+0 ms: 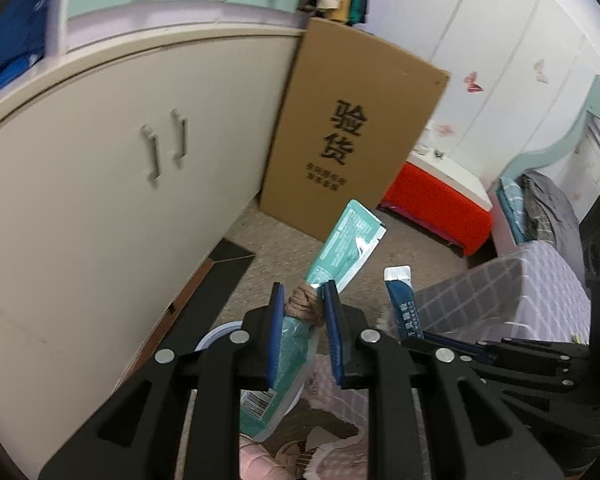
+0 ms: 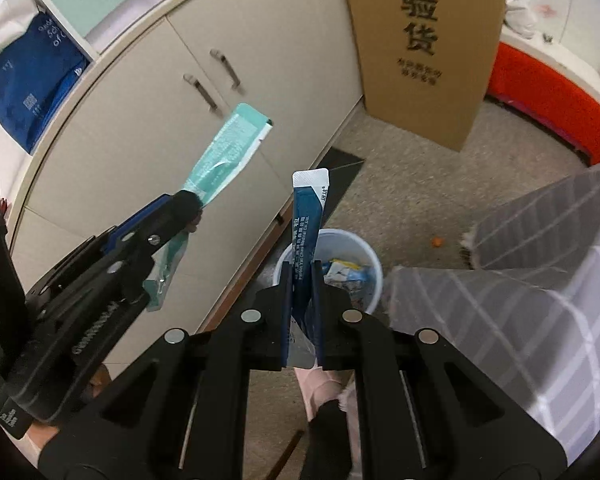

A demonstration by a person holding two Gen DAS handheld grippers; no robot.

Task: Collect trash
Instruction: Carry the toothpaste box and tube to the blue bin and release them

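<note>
My left gripper (image 1: 305,294) is shut on a teal plastic wrapper (image 1: 346,242) together with a brownish wad (image 1: 305,305); the wrapper sticks up past the fingertips and hangs down below them. The same left gripper (image 2: 192,204) and teal wrapper (image 2: 228,148) show at the left in the right wrist view. My right gripper (image 2: 303,268) is shut on a dark blue sachet (image 2: 306,216) with a white top edge, standing upright between the pads. That sachet (image 1: 400,300) also shows at the right in the left wrist view. Just below and beyond the right fingertips stands a white bin (image 2: 370,264) holding wrappers.
Cream cabinet doors (image 2: 228,92) run along the left. A tall cardboard box (image 2: 424,44) leans at the cabinet's end, with a red stool (image 2: 556,92) beyond it. A grey checked cover (image 2: 520,280) fills the right. A small orange scrap (image 2: 436,243) lies on the speckled floor.
</note>
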